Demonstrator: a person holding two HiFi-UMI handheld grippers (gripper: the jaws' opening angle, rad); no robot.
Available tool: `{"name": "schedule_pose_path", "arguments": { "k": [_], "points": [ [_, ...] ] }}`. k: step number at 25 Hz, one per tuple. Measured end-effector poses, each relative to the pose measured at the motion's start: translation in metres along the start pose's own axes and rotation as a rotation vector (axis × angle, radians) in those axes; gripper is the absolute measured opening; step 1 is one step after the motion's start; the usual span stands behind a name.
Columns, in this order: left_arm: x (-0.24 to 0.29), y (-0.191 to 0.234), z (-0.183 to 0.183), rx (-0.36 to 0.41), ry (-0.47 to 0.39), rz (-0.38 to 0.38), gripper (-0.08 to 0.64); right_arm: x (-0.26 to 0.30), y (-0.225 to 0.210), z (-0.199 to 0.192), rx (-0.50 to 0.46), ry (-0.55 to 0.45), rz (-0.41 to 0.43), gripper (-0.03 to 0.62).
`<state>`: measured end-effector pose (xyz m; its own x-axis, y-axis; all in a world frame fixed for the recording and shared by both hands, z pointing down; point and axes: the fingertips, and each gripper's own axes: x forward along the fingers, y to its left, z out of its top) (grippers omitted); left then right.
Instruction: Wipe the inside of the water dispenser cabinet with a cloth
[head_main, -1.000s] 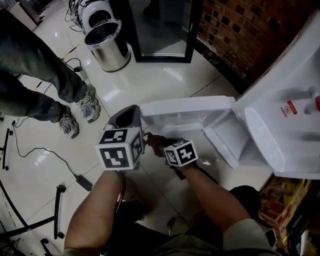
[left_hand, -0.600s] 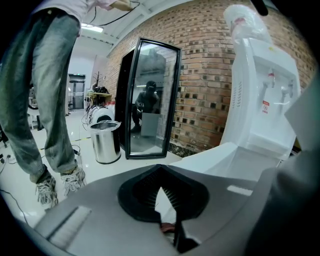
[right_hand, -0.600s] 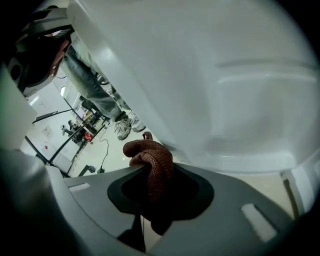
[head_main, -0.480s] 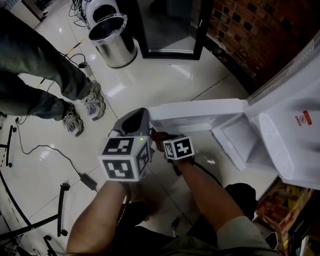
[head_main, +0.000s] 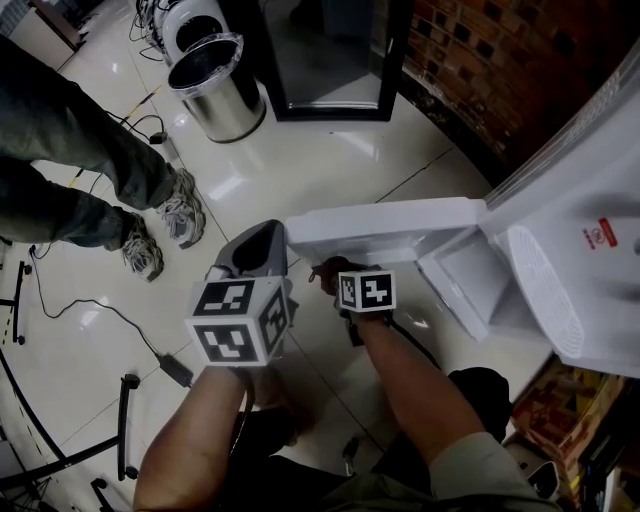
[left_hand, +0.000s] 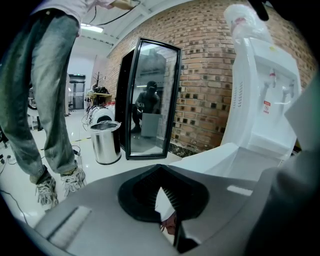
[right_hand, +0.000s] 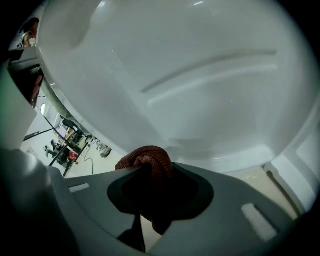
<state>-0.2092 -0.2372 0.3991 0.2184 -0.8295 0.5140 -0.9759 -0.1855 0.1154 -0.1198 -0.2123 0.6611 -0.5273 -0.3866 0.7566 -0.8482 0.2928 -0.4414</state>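
Rust-brown cloth (right_hand: 150, 157) clamped btwn R gripper (right_hand: 146, 185) jaws, wad poking past tips to wipe cabinet door (right_hand: 175, 75) just ahead; L gripper (left_hand: 162, 200) jaws closed, empty.

gripper (left_hand: 167, 215) closed, steel bin (left_hand: 105, 142), water dispenser (left_hand: 262, 95)

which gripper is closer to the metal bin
Left. The left gripper points toward the metal bin; the right gripper, holding a cloth, is farther, by the cabinet door.

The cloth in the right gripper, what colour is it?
Reddish-brown, with a knitted texture. The cloth shows best in the right gripper view.
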Motion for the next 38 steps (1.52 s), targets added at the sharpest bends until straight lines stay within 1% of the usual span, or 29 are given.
{"name": "schedule_pose_path", "arguments": {
  "k": [4,7,9,17,21,27,30,33,38],
  "points": [
    [-0.002,0.000,0.001,0.011,-0.005,-0.001,0.000,-0.001,-0.007,0.009,0.063,-0.049,-0.018,0.106],
    [-0.002,0.000,0.001,0.015,-0.003,-0.001,0.000,-0.006,-0.023,0.019,0.164,-0.109,-0.035,0.106],
    [-0.002,0.000,0.001,0.014,-0.003,0.001,0.000,-0.009,-0.031,0.021,0.211,-0.120,-0.040,0.107],
    [-0.001,0.000,0.003,0.015,-0.006,0.005,0.000,-0.025,-0.062,0.023,0.248,-0.162,-0.133,0.106],
    [0.000,0.002,0.003,0.012,-0.005,0.010,0.000,-0.041,-0.086,0.025,0.273,-0.189,-0.181,0.106],
    [0.001,0.003,0.005,0.016,-0.006,0.010,0.000,-0.074,-0.138,0.020,0.300,-0.211,-0.306,0.106],
    [0.002,0.004,0.006,0.018,-0.006,0.012,0.000,-0.091,-0.155,0.019,0.308,-0.221,-0.355,0.106],
    [0.002,0.003,0.007,0.022,-0.005,0.011,0.000,-0.106,-0.165,0.021,0.305,-0.235,-0.389,0.106],
    [0.002,0.003,0.006,0.023,-0.003,0.015,0.000,-0.121,-0.166,0.020,0.279,-0.231,-0.422,0.106]
  ]
}}
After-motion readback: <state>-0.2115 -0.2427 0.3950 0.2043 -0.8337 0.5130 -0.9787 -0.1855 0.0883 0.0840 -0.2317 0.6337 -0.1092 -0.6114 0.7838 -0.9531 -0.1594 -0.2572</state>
